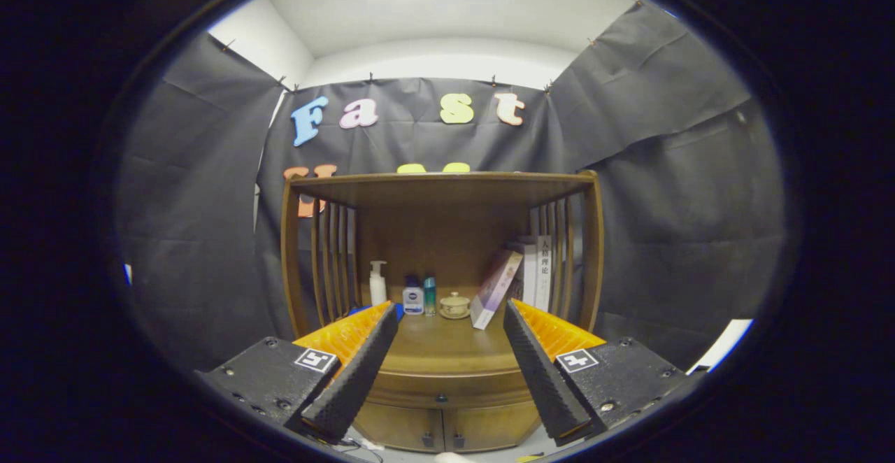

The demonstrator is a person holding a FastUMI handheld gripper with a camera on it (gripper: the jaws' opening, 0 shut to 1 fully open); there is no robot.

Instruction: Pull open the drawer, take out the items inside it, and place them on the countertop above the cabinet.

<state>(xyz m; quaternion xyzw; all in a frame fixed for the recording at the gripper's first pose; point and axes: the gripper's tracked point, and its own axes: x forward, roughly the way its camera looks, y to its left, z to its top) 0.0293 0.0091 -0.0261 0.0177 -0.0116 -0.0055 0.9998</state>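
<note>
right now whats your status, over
Gripper open, nothing held, facing the cabinet. Drawer shut, knob between the fingers and beyond them. Bottles, small pot, books at back of countertop.

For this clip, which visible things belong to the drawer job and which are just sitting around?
Part of the job:
drawer, shut, with its knob
countertop
hand-held gripper, fingers open, empty, ahead of the cabinet

Just sitting on the countertop:
pump bottle
small bottles
lidded cup
leaning box
upright books

On the countertop (447, 351), bottles (412, 298) stand left of a cup (454, 305), books (535, 271) right.
</note>
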